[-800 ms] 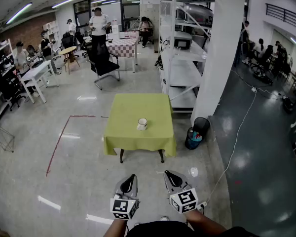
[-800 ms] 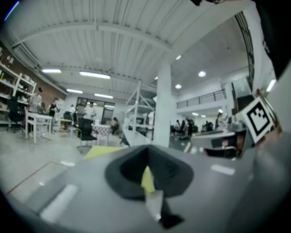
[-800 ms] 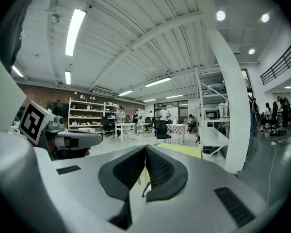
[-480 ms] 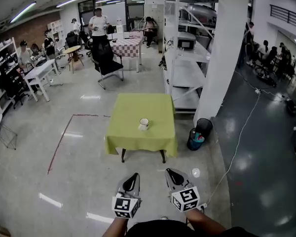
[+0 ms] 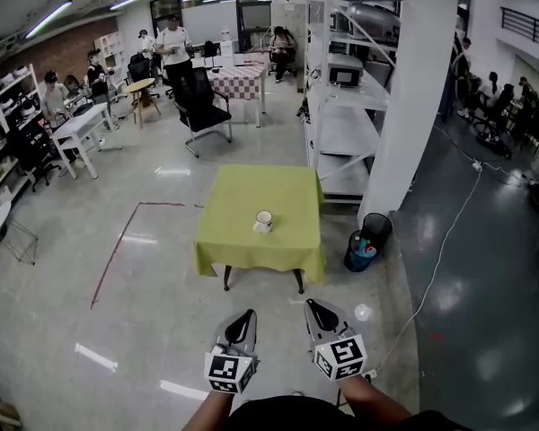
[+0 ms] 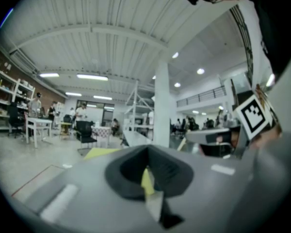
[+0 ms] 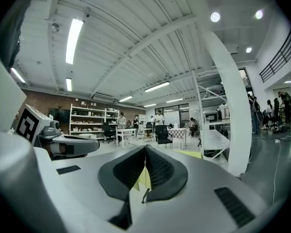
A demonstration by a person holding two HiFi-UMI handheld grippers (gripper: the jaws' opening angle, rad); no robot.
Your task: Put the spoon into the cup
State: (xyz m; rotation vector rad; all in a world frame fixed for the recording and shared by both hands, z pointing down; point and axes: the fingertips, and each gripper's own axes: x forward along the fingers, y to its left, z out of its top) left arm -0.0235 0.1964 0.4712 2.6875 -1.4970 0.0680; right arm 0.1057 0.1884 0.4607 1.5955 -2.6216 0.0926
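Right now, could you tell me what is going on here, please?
A person stands some way off from a table covered with a green cloth, holding the left claw and the right claw low in front. Both are shut with nothing in them. A white cup sits on the table, well beyond reach. No spoon can be made out from this distance, and nothing has been picked up yet.

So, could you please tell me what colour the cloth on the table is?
The tablecloth is a plain yellow-green, and it shows best in the head view.
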